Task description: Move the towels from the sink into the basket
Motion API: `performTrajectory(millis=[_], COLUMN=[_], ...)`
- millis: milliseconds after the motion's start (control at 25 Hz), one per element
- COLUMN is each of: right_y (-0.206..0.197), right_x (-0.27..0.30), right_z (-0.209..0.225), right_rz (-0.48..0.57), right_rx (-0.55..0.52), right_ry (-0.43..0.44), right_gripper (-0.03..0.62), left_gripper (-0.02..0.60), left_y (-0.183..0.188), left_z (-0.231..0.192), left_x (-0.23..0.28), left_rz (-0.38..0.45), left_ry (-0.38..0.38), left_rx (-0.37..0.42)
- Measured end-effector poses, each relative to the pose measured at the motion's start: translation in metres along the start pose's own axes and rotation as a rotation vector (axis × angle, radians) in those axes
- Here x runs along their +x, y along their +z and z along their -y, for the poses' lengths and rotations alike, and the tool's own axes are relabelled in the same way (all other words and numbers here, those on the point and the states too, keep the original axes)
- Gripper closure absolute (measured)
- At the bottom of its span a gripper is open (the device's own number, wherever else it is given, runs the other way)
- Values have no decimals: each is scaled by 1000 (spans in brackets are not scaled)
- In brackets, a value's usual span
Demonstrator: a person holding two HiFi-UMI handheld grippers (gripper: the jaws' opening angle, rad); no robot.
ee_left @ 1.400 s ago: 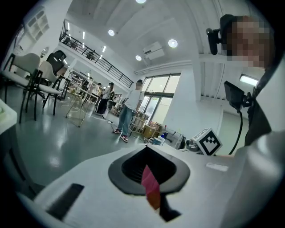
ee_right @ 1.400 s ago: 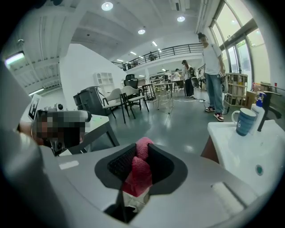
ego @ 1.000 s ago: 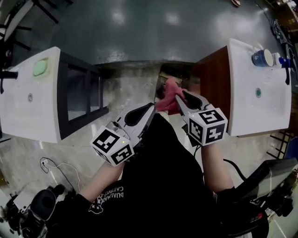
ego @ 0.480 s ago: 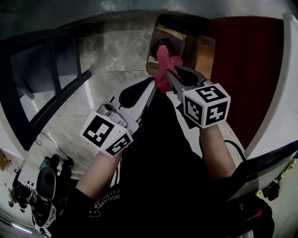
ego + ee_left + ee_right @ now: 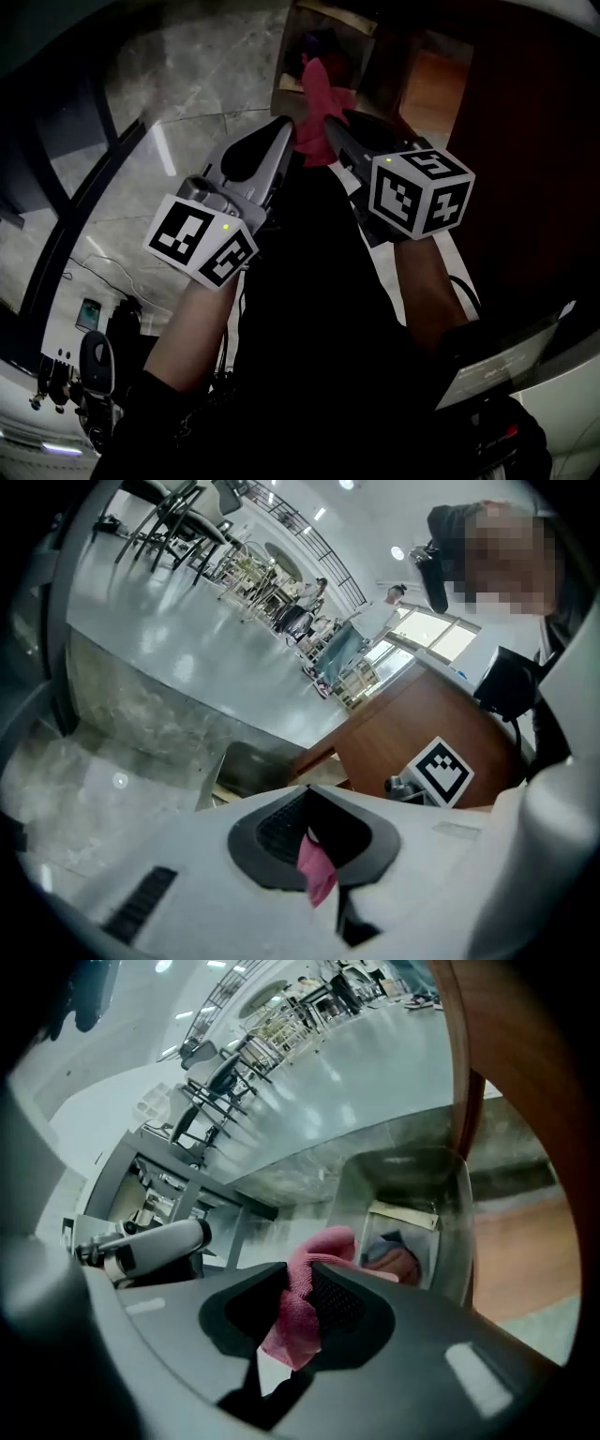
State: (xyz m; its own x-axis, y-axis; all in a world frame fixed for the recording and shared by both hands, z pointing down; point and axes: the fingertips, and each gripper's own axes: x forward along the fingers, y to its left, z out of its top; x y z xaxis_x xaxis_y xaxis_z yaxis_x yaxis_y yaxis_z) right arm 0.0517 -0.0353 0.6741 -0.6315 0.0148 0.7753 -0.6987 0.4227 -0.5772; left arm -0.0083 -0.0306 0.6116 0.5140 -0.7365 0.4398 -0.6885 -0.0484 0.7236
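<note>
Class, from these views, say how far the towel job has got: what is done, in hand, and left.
Done: some cloth already lies in the basket. In hand: the left gripper and right gripper both pinch one pink towel, held near the basket. Left: drop it in. The sink is out of view, so any remaining towels cannot be told.

A large open hall is indicated: beyond the jaws, a polished grey floor (image 5: 206, 658), distant chairs and tables (image 5: 173, 517) and ceiling lights (image 5: 398, 552) are seen.
</note>
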Motion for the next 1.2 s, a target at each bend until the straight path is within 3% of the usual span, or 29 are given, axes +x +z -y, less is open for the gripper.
performTrajectory(millis=[360, 600, 800, 920, 1080, 1200], right_y=[-35, -49, -22, -23, -24, -33], right_x=[70, 120, 131, 145, 163, 175], right_z=[70, 108, 117, 135, 177, 200], right_rz=[-65, -126, 13, 15, 22, -8], right_rx=[71, 57, 44, 35, 21, 32], right_ry=[-97, -100, -107, -139, -239, -300], right_gripper=[507, 507, 508, 508, 510, 510], left_gripper=[580, 580, 580, 580, 580, 578], left_y=[-50, -83, -93, -95, -94, -97], left_z=[-51, -94, -110, -113, -111, -117], left_x=[38, 46, 45, 49, 56, 57], left_rz=[-129, -235, -210, -186, -161, -156], left_ry=[-77, -59, -111, -134, -167, -150], left_rx=[19, 92, 60, 48, 100, 153])
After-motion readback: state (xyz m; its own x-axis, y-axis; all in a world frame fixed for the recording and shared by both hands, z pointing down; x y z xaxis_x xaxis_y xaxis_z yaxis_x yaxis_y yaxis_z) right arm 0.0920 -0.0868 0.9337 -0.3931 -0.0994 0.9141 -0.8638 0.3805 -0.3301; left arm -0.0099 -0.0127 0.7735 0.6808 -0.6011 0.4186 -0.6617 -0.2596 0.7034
